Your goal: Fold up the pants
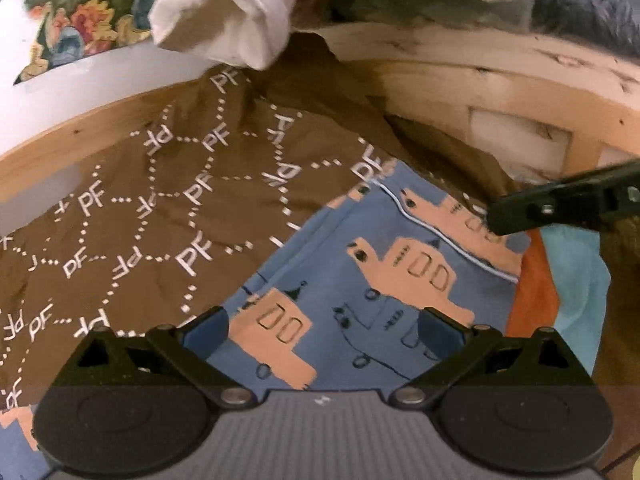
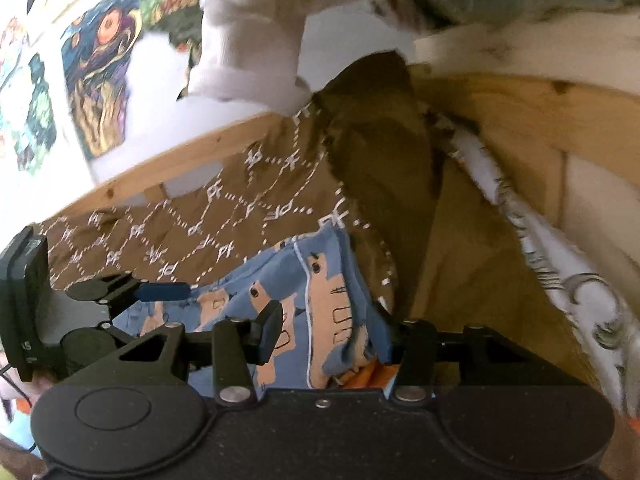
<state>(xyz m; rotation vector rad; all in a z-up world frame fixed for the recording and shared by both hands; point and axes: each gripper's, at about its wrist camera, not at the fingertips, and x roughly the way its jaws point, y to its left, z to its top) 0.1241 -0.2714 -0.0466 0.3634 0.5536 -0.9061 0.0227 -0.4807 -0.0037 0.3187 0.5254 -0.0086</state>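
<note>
The blue pants (image 1: 376,292) with peach prints lie on a brown patterned cover (image 1: 160,208). My left gripper (image 1: 324,332) is open, its blue-padded fingers spread over the pants just above the fabric. My right gripper (image 2: 324,332) has its fingers close together around a bunched edge of the blue pants (image 2: 320,304) near the piped seam. In the left wrist view the right gripper (image 1: 560,204) reaches in from the right at the pants' far edge. In the right wrist view the left gripper (image 2: 132,300) shows at the left, open.
A wooden bed frame (image 1: 480,80) runs behind the cover. White cloth (image 1: 224,20) hangs over it at the top. Orange and light-blue fabric (image 1: 560,300) lies under the pants at the right. A white patterned sheet (image 2: 560,272) lies along the frame.
</note>
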